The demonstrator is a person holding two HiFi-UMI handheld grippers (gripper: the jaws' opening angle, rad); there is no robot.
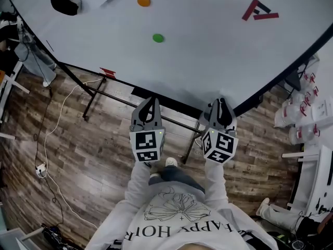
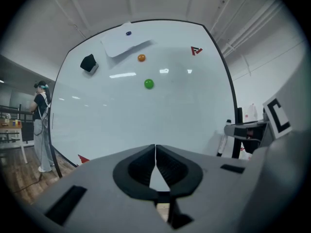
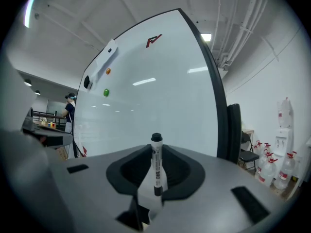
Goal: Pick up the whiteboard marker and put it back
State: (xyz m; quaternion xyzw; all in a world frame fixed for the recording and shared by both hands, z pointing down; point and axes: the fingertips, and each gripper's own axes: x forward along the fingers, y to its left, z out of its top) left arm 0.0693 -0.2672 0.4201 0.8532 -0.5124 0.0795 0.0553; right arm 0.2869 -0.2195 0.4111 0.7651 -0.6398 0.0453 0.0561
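A white whiteboard marker with a black cap stands upright between the jaws of my right gripper, which is shut on it. In the head view the right gripper points at the lower edge of the whiteboard; the marker itself is hidden there. Beside it, my left gripper also faces the board's lower edge. Its jaws are shut, tips touching, with nothing between them. Both grippers are held level in front of the board.
On the whiteboard are a black eraser, an orange magnet, a green magnet and a red logo. The board's metal stand rests on wooden floor. Water jugs stand at the right. A person stands far left.
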